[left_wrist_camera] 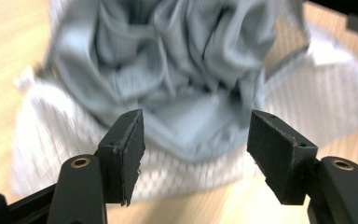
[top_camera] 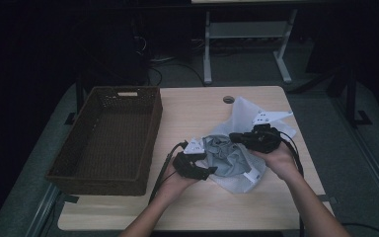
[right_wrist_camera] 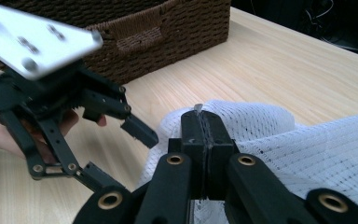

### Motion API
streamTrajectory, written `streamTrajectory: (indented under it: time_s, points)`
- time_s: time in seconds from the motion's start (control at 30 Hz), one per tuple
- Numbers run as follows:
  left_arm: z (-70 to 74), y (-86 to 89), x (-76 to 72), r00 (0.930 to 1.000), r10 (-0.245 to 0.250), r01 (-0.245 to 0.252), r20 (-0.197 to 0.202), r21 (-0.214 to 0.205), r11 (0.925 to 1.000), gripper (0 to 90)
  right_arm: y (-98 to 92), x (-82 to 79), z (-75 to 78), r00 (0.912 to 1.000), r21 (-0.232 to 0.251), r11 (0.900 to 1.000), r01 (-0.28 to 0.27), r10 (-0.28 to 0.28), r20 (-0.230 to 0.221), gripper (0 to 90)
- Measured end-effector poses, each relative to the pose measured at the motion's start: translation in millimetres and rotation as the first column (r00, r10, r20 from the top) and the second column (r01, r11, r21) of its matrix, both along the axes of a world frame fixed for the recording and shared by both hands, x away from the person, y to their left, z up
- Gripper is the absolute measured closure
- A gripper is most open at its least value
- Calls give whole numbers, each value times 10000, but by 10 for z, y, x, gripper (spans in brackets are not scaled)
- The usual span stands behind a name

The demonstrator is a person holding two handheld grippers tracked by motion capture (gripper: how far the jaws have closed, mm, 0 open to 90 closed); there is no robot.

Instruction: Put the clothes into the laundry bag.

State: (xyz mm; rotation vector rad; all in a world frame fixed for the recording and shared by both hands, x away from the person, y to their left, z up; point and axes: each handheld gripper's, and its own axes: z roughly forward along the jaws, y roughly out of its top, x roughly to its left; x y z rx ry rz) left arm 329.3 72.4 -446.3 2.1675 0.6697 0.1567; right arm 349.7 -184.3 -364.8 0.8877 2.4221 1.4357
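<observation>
right claw (right_wrist_camera: pixel 200 135) pinches mesh bag (right_wrist_camera: pixel 307 149) | left claw (left_wrist_camera: pixel 196 149) agape, grey cloth (left_wrist_camera: pixel 177 70) ahead

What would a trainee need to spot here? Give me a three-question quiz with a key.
1. True or false: the right gripper is shut on the white mesh bag.
2. Which stands left of the bag on the table? A) a brown woven basket B) a metal bucket C) a cardboard box
3. Fill in: the left gripper stands ____, with the grey cloth ahead of it.

Key: 1 true: its pads pinch an edge of the mesh. 2 A. 3 open: nothing sits between the pads.
</observation>
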Motion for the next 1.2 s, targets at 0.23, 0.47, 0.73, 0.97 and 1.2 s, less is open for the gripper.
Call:
streamTrajectory:
  time_s: [0.23, 0.47, 0.73, 0.97, 1.2]
  points:
    - [-132, -81, 39, 9996, -226, 235, -194, 507, 9984, 344, -8, 6, -25, 10000, -22, 10000, -29, 29, -63, 886]
    - [-234, -203, 60, 9997, -253, 257, -57, 1032, 9943, 414, -14, 4, -24, 10000, -9, 10000, -9, 9, -87, 886]
    - [-199, -246, 73, 9992, -143, 100, 383, 1120, 9937, 799, -9, 2, -22, 10000, -11, 10000, -24, 24, -72, 885]
    - [-15, -213, 39, 9987, -114, 115, 497, -6, 9999, 868, -18, 3, -17, 10000, -1, 10000, -47, 47, -48, 886]
    - [252, -288, 62, 9922, -175, 252, 1233, -617, 9978, 869, -6, 3, -1, 10000, 33, 10000, -77, 77, -23, 886]
